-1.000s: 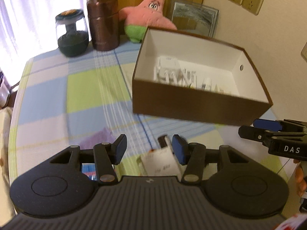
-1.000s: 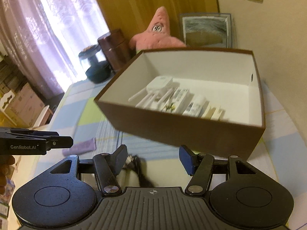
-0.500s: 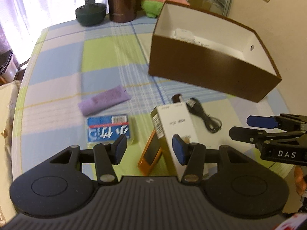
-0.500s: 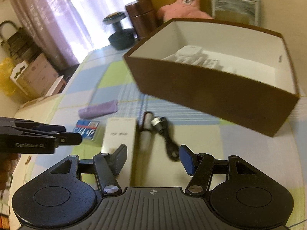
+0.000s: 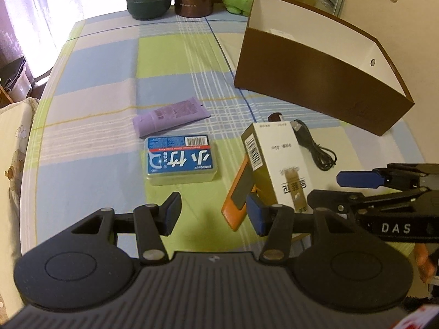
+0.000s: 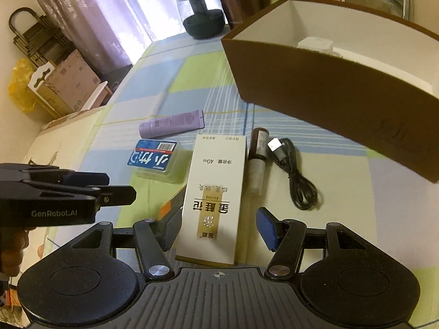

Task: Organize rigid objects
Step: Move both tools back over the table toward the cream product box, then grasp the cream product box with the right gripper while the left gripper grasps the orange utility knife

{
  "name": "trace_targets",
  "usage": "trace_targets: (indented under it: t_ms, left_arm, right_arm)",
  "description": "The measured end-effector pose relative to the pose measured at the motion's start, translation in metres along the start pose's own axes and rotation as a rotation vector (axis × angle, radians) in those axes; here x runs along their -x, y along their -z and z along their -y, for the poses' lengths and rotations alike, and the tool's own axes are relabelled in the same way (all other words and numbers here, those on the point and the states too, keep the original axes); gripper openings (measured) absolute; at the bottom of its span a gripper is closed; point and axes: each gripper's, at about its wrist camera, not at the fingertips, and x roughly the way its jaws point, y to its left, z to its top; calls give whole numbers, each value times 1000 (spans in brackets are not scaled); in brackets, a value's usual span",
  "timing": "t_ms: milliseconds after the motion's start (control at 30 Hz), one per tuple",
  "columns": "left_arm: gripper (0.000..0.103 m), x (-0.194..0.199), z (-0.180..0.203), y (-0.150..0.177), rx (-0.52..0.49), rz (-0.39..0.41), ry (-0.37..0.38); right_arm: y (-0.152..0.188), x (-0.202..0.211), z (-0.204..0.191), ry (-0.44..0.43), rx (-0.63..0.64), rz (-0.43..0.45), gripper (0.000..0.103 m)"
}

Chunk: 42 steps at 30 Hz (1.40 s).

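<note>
Checkered desk point(image 5: 104, 76) under both tools, fingers apart on left gripper point(image 5: 213, 213) and right gripper point(image 6: 219, 229), nothing held. White carton point(image 6: 216, 189) between right fingers: best squeezed across narrow sides, lifted level. Beyond: cable point(image 6: 296, 172), brown box point(image 6: 329, 93), destination probably.

"DAS" in white on the side of my black right gripper point(image 5: 359, 189), "GenRobot.AI" on my black left gripper point(image 6: 120, 190), "40ml" on the tall white and gold cardboard carton point(image 6: 214, 192), large white Chinese characters on the flat blue-labelled clear plastic case point(image 5: 179, 160), small print there unreadable.
</note>
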Motion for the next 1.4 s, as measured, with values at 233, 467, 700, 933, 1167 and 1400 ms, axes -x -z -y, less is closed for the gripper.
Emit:
trace_targets:
  t_ms: [233, 467, 700, 933, 1167, 1400]
  left_arm:
    - [48, -5, -10, 4, -7, -1, -5]
    - [48, -12, -19, 3, -18, -6, 0]
    - [48, -18, -24, 2, -42, -6, 10]
    - [48, -23, -28, -1, -57, -8, 11]
    - [48, -29, -30, -1, -80, -17, 28]
    - [48, -35, -21, -2, -128, -11, 58]
  right_arm:
    - [1, -17, -7, 11, -19, -44, 57]
    - [-3, -32, -11, 41, -31, -41, 66]
    - [-11, -45, -16, 81, -12, -27, 66]
    - [-14, -58, -23, 99, 18, -28, 66]
    - [-12, -62, -24, 116, 32, -23, 56]
    - [-11, -46, -22, 119, 46, 34, 55]
